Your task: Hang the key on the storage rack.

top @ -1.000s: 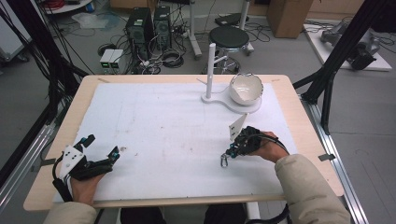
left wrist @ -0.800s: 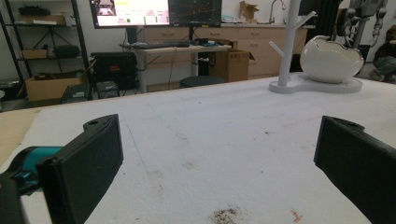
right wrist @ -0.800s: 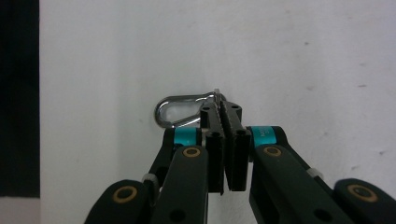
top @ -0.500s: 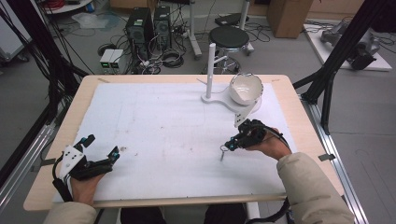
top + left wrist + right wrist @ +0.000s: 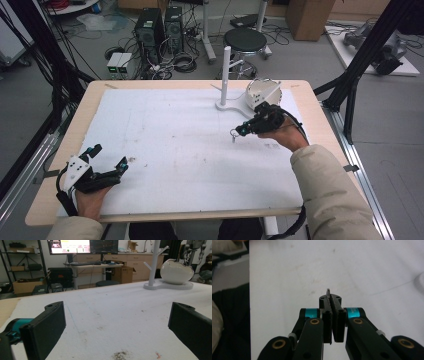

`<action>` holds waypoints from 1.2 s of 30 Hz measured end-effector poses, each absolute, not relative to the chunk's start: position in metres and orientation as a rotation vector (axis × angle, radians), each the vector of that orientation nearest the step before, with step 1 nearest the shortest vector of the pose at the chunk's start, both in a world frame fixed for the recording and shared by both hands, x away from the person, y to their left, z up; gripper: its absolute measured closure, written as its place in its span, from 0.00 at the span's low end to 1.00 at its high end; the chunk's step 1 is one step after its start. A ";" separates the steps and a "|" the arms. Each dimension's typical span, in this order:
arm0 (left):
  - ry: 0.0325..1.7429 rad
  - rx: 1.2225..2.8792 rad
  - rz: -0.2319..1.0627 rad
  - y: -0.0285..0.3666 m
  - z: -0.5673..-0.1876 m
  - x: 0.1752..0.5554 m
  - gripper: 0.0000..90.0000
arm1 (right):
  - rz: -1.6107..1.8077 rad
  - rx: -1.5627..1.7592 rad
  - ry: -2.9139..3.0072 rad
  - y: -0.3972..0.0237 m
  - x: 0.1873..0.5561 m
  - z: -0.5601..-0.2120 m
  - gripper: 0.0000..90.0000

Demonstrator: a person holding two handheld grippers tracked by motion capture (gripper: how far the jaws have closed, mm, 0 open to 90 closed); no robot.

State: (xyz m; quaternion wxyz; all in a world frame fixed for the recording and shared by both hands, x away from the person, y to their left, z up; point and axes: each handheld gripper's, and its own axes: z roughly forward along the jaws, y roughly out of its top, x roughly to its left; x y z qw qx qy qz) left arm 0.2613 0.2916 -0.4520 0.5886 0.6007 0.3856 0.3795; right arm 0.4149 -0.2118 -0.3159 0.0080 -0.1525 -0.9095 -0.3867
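Aloft, right tool (image 5: 242, 131) pinching a small metal ring (image 5: 233, 134), thin, silvery; left tool (image 5: 107, 157) spread, resting on table (image 5: 165, 150)

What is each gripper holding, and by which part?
The right gripper pinches a small metal ring piece by its upper part; the rest hangs below. The left gripper is open, holding nothing.

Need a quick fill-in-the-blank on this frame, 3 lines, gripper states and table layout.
1. The left gripper, low over the table's near left part, has its jaws ____.
2. The right gripper is shut on a small metal ____.
3. The white bowl sits on the base of the white ____, at the table's far edge.

Missing words: open; ring; stand
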 end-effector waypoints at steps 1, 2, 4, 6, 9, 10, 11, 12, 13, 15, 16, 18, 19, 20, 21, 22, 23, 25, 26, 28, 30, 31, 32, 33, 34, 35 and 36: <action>0.897 1.398 0.883 0.292 -0.452 0.261 0.02 | -1.231 -0.488 -2.832 -0.211 0.418 -0.312 0.99; 0.897 1.396 0.884 0.291 -0.452 0.261 0.02 | -1.255 -0.500 -2.828 -0.210 0.421 -0.308 0.99; 0.897 1.397 0.885 0.292 -0.452 0.261 0.02 | -1.302 -0.548 -2.829 -0.206 0.431 -0.298 0.99; 0.896 1.397 0.886 0.292 -0.452 0.261 0.02 | -1.316 -0.555 -2.835 -0.205 0.435 -0.295 0.99; 0.894 1.398 0.887 0.292 -0.452 0.261 0.02 | -1.369 -0.603 -2.835 -0.200 0.448 -0.283 0.99; 0.895 1.395 0.884 0.291 -0.452 0.261 0.02 | -1.377 -0.618 -2.847 -0.199 0.451 -0.280 0.99; 0.895 1.398 0.885 0.292 -0.452 0.261 0.02 | -1.385 -0.625 -2.844 -0.198 0.454 -0.278 0.99; 0.895 1.396 0.888 0.292 -0.452 0.261 0.02 | -1.398 -0.632 -2.838 -0.197 0.456 -0.276 0.99; 0.896 1.394 0.885 0.291 -0.452 0.261 0.02 | -1.398 -0.632 -2.838 -0.197 0.456 -0.276 0.99; 0.896 1.394 0.888 0.291 -0.452 0.261 0.02 | -1.405 -0.670 -2.844 -0.194 0.465 -0.270 0.99; 0.897 1.395 0.887 0.291 -0.452 0.261 0.02 | -1.413 -0.677 -2.849 -0.193 0.467 -0.269 0.99; 0.896 1.395 0.887 0.291 -0.452 0.261 0.02 | -1.423 -0.671 -2.849 -0.193 0.470 -0.268 0.99; 0.897 1.398 0.886 0.291 -0.452 0.261 0.02 | -1.423 -0.693 -2.847 -0.192 0.472 -0.266 0.99; 0.898 1.396 0.885 0.291 -0.452 0.261 0.02 | -1.434 -0.708 -2.850 -0.191 0.478 -0.266 0.99; 0.898 1.395 0.887 0.291 -0.452 0.261 0.02 | -1.436 -0.723 -2.852 -0.190 0.480 -0.266 0.99; 0.899 1.393 0.885 0.291 -0.452 0.261 0.02 | -1.436 -0.723 -2.852 -0.190 0.480 -0.266 0.99; 0.898 1.398 0.885 0.291 -0.452 0.261 0.02 | -1.431 -0.736 -2.850 -0.190 0.482 -0.266 0.99; 0.898 1.397 0.886 0.291 -0.452 0.261 0.02 | -1.437 -0.776 -2.851 -0.188 0.487 -0.267 0.99; 0.898 1.399 0.886 0.291 -0.452 0.261 0.02 | -1.432 -0.788 -2.842 -0.188 0.490 -0.266 0.99; 0.897 1.400 0.885 0.291 -0.452 0.261 0.02 | -1.470 -0.813 -2.832 -0.185 0.495 -0.265 0.99; 0.897 1.397 0.884 0.291 -0.452 0.261 0.02 | -1.484 -0.838 -2.819 -0.184 0.500 -0.267 0.99; 0.896 1.399 0.885 0.291 -0.452 0.261 0.02 | -1.486 -0.866 -2.812 -0.183 0.504 -0.270 0.99; 0.895 1.398 0.885 0.291 -0.452 0.261 0.02 | -1.486 -0.866 -2.812 -0.183 0.504 -0.270 0.99; 0.894 1.398 0.886 0.291 -0.452 0.261 0.02 | -1.487 -0.882 -2.808 -0.183 0.506 -0.271 0.99; 0.893 1.399 0.889 0.291 -0.452 0.261 0.02 | -1.493 -0.889 -2.800 -0.182 0.508 -0.273 0.99; 0.893 1.398 0.888 0.291 -0.452 0.261 0.02 | -1.496 -0.907 -2.796 -0.182 0.510 -0.275 0.99; 0.892 1.400 0.889 0.291 -0.452 0.261 0.02 | -1.512 -0.914 -2.796 -0.182 0.513 -0.277 0.99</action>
